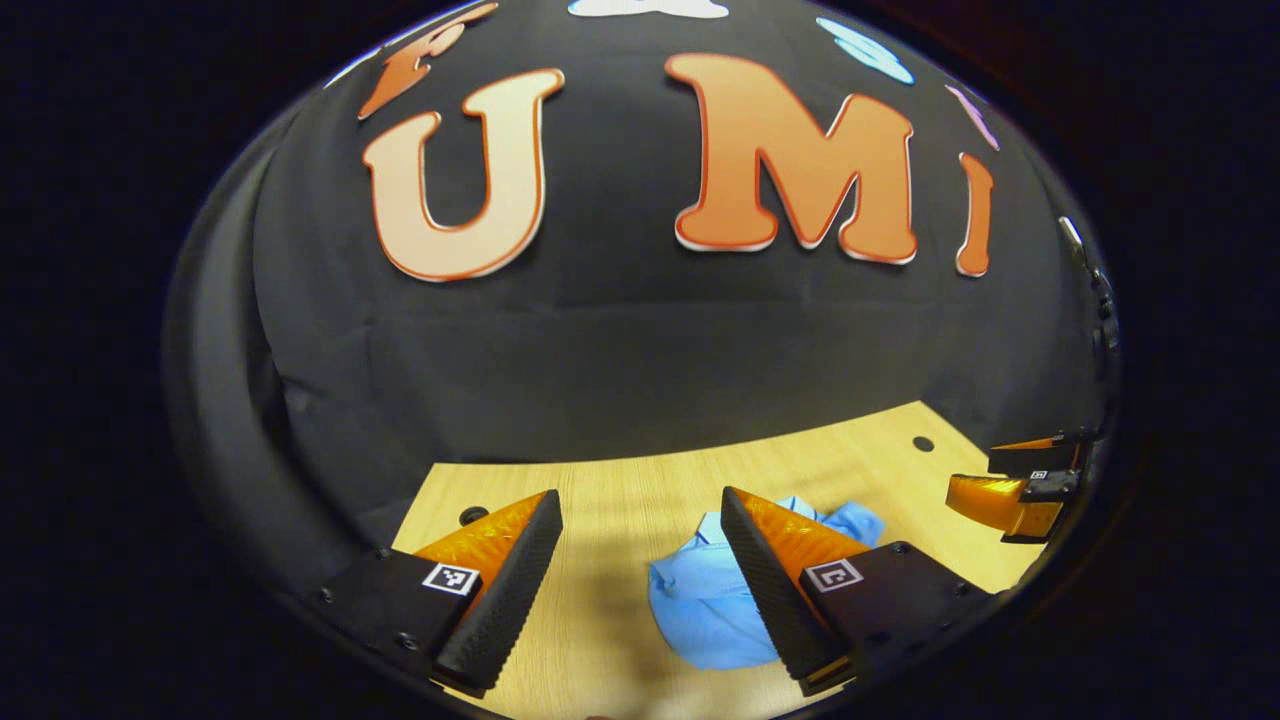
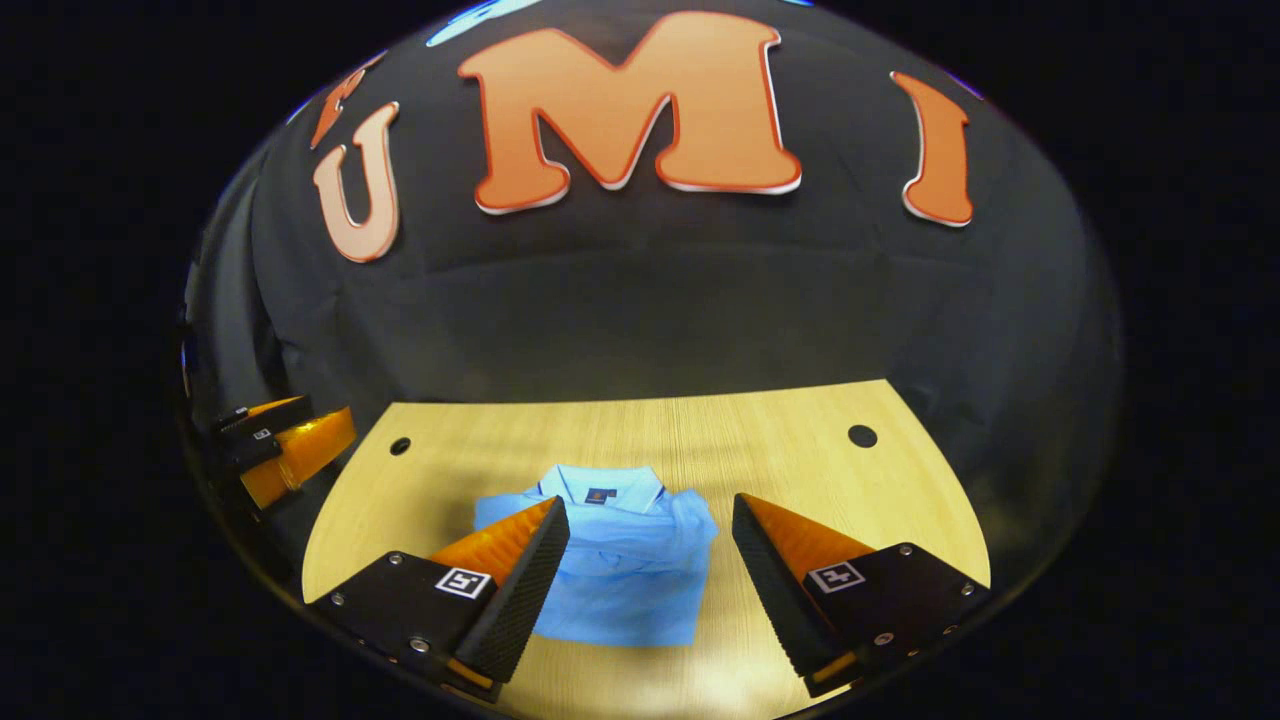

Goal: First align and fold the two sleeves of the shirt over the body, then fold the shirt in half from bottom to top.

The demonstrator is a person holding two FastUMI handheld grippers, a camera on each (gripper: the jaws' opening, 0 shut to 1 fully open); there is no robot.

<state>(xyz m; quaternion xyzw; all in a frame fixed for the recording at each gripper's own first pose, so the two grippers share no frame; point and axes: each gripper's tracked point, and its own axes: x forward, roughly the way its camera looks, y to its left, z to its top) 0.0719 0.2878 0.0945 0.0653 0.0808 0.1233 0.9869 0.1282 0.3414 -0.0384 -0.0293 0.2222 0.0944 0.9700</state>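
I see the blue shirt (image 2: 610,570) lying on the wooden table (image 2: 800,450), already a compact bundle with its collar at the far edge; my right gripper (image 2: 650,560) hangs above it, fingers spread, holding nothing, the nearer one; my left gripper (image 1: 640,570), fingers likewise apart and empty, has the shirt to its right.

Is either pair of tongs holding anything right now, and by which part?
Nothing is held: left tongs and right tongs are open above the folded light-blue shirt.

Bare table (image 2: 800,440) around shirt (image 2: 620,570); wall behind.
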